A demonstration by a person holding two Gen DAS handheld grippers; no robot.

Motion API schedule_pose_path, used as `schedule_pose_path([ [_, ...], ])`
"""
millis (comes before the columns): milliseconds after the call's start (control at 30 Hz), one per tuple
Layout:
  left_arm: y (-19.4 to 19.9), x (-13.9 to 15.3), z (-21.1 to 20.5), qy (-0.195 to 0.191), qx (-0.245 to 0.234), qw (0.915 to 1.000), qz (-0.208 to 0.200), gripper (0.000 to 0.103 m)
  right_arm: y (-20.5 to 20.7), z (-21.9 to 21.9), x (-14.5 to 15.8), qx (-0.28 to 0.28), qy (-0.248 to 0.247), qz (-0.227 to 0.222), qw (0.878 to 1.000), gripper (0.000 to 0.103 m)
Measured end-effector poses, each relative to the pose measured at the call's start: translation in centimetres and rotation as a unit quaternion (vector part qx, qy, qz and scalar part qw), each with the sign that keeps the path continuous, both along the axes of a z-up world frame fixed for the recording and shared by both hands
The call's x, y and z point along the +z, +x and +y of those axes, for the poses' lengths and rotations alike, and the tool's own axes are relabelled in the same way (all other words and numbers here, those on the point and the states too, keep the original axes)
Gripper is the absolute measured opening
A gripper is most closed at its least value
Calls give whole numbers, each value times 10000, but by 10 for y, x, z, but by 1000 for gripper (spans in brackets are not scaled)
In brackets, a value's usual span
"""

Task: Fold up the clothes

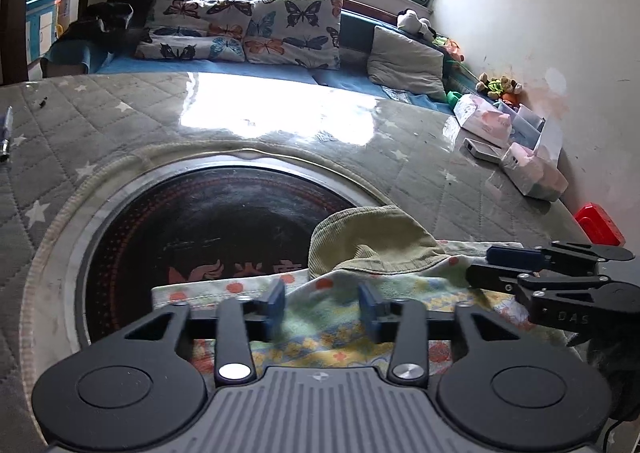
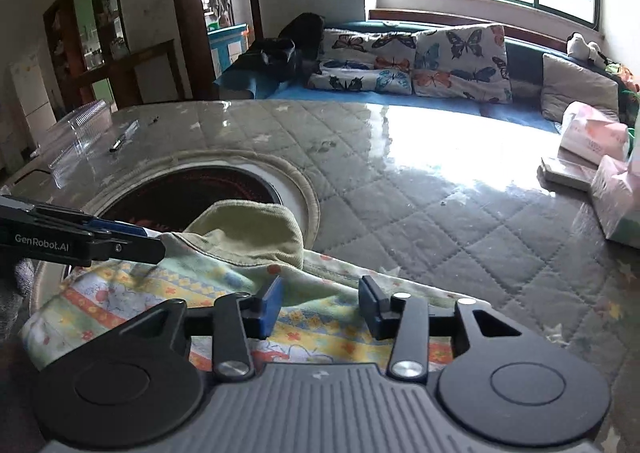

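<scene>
A small flower-print garment (image 1: 344, 317) with an olive corduroy part (image 1: 372, 241) lies bunched on the table, partly over the round black insert (image 1: 192, 229). It also shows in the right wrist view (image 2: 168, 293), with the olive part (image 2: 248, 229) on top. My left gripper (image 1: 323, 303) is open, its blue pads over the printed cloth. My right gripper (image 2: 320, 303) is open over the cloth's right edge. Each gripper shows from the side in the other view, the right one (image 1: 492, 265) and the left one (image 2: 148, 239), both low at the cloth.
The table has a grey quilted star-print cover (image 2: 440, 213) under clear plastic. Pink tissue packs and boxes (image 1: 516, 145) stand at the right edge, with a red object (image 1: 598, 223). A pen (image 2: 124, 137) and a clear plastic box (image 2: 80, 129) lie far left. A sofa with butterfly cushions (image 1: 260, 29) stands behind.
</scene>
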State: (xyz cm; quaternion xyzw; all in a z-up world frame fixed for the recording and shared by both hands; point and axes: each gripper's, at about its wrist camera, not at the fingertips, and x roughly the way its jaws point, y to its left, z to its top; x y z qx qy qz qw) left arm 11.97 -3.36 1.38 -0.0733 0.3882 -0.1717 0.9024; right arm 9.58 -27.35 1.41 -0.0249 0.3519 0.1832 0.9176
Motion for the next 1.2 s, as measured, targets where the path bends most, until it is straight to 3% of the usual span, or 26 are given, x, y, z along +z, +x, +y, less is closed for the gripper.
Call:
schedule_pose_path([
  [33, -2, 1, 0, 9, 7, 10000, -20, 47, -2, -1, 1, -13, 9, -27, 10000, 53],
  [167, -11, 5, 1, 30, 47, 9999, -97, 58, -12, -5, 7, -63, 47, -137, 9999, 59],
  [233, -17, 8, 3, 52, 70, 9998, -155, 62, -18, -6, 9, -75, 67, -179, 9998, 68],
  [667, -65, 14, 16, 241, 237, 9986, -416, 103, -68, 1, 12, 150, 209, -277, 9993, 92],
  [833, -88, 19, 22, 214, 290, 9971, -666, 103, -89, 7, 16, 204, 252, -448, 9985, 103],
  [967, -103, 23, 26, 280, 398, 9945, -926, 103, -104, 11, 20, 178, 358, -652, 9971, 103],
  [1200, -117, 18, 46, 74, 621, 9952, -758, 103, -111, 21, 19, 400, 574, -734, 9948, 103],
])
